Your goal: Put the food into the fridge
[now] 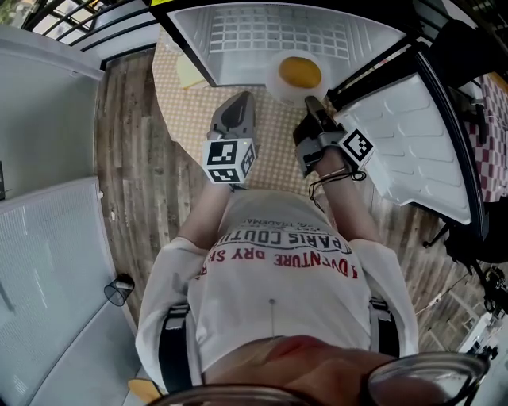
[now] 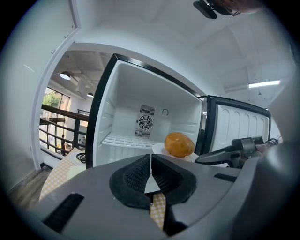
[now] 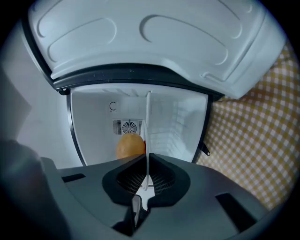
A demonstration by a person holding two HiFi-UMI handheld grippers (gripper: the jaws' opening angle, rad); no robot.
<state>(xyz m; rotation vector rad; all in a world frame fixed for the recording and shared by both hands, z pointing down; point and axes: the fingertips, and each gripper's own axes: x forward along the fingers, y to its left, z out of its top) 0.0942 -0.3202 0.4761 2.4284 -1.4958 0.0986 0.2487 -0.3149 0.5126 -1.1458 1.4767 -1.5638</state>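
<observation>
Right tongs [image 1: 311, 104] are clamped tight on the near rim of the white plate [image 1: 279, 86]. In the right gripper view the rim runs edge-on between the pads, so that tool is rolled on its side, probably to keep the plate level as it goes in. Left tongs [image 1: 243, 98] are closed with nothing in them, at 9 o'clock of the right one and clear of the plate. Looks like a spare, not a support.

Food [image 1: 300, 72], a round orange-yellow piece, sits on the plate at the fridge mouth, 12 o'clock from the person. Can't tell whether the plate bears on the fridge floor. Fridge [image 1: 278, 32] is open, with a wire shelf and fan grille at the back. Its door [image 1: 405, 135] is swung out to 2 o'clock, so the path is straight. My read: nearly placed, needs a push deeper, then release.

Surface [image 1: 274, 139] has a curved edge and a yellow check cloth. Around it is wood-plank floor [image 1: 127, 158], with a railing [image 1: 87, 20] at 11 o'clock.
</observation>
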